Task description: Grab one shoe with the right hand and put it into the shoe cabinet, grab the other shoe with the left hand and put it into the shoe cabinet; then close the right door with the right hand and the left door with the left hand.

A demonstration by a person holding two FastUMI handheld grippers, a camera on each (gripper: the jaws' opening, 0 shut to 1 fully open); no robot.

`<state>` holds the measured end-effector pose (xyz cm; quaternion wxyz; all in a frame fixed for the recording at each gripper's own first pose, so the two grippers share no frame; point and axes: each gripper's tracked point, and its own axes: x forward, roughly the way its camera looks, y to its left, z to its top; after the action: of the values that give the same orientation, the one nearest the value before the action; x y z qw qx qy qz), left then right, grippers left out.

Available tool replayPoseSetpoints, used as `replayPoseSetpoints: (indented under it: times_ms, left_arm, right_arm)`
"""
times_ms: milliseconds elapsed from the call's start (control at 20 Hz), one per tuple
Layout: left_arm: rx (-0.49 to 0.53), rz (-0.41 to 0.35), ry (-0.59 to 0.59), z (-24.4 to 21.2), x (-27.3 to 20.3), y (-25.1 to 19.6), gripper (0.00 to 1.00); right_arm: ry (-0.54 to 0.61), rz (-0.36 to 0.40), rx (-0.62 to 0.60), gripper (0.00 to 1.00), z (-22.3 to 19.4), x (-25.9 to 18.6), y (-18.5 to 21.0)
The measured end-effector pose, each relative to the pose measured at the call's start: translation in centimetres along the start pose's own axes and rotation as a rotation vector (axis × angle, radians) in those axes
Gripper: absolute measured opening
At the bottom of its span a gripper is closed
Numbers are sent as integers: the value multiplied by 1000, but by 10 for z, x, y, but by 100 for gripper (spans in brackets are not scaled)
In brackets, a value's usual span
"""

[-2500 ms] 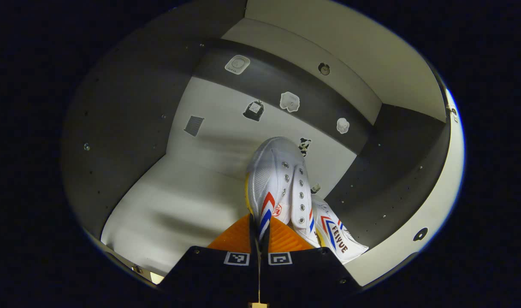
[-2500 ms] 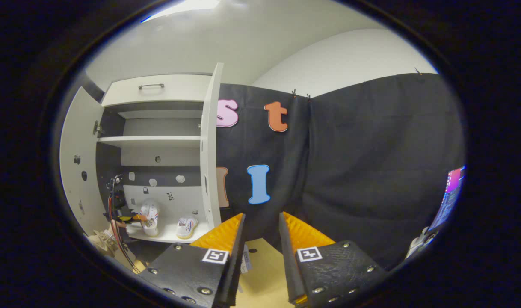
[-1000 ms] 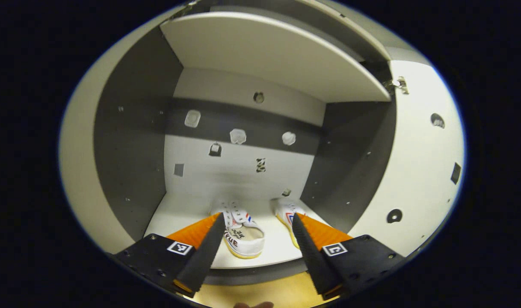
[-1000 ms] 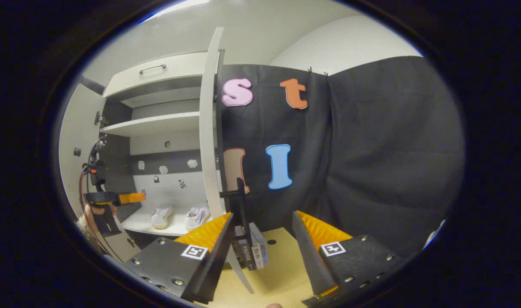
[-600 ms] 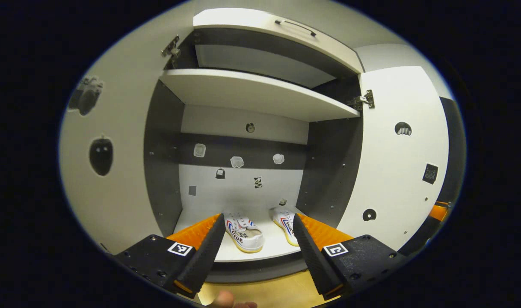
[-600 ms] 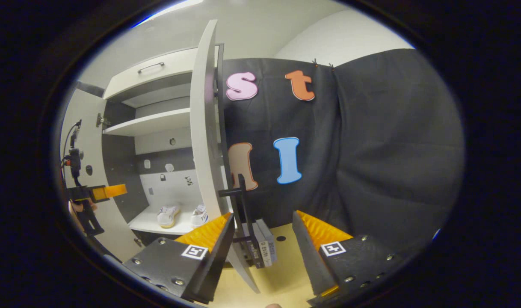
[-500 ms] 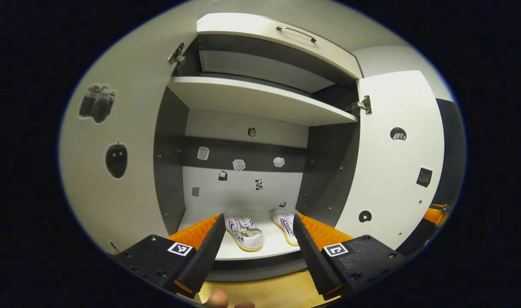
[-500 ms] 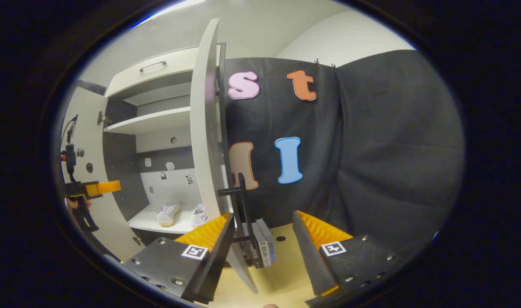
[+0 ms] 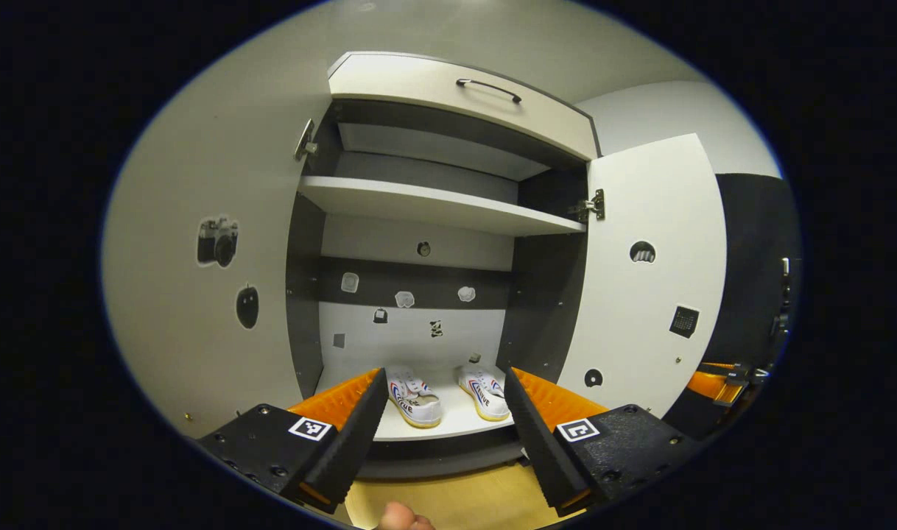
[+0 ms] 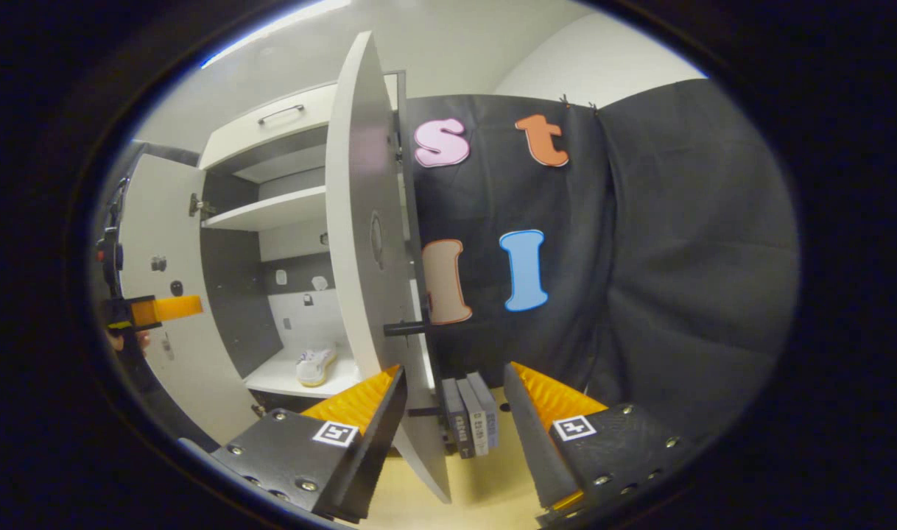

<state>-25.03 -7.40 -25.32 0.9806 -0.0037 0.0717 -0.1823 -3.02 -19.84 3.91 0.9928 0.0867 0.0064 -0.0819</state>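
Note:
In the left gripper view, two white shoes with red and blue stripes, one (image 9: pixel 413 394) on the left and the other (image 9: pixel 484 390) on the right, stand side by side on the lower shelf (image 9: pixel 456 421) of the open shoe cabinet. My left gripper (image 9: pixel 445 374) is open and empty, held back in front of the cabinet. The left door (image 9: pixel 198 294) and right door (image 9: pixel 647 280) both stand open. My right gripper (image 10: pixel 454 372) is open and empty, close to the outer edge of the right door (image 10: pixel 367 243), with the dark door handle (image 10: pixel 408 327) just above its left finger. One shoe (image 10: pixel 314 364) shows past the door.
An upper shelf (image 9: pixel 434 206) and a drawer with a handle (image 9: pixel 456 85) sit above the shoes. Several books (image 10: pixel 470 423) stand on the yellow floor (image 10: pixel 485 471) behind the right door. The other gripper (image 10: pixel 154 309) and a hand show at the far left of the right gripper view.
My left gripper let go of the shoe, opened and drew back out of the cabinet. My right gripper moved in close to the right door's edge and handle.

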Motion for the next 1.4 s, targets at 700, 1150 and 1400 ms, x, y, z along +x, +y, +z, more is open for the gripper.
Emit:
replayPoseSetpoints:
  times_ms: [700,1150,1400]
  left_arm:
    - [65,177,-36,-1,-47,35,95]
    - [60,318,-89,20,-96,75,95]
    - [11,337,-101,27,-124,78,91]
  right_arm:
    - [65,282,182,82,-24,23,98]
    - [88,454,161,83,-31,40,184]
    - [85,493,147,82,-28,43,204]
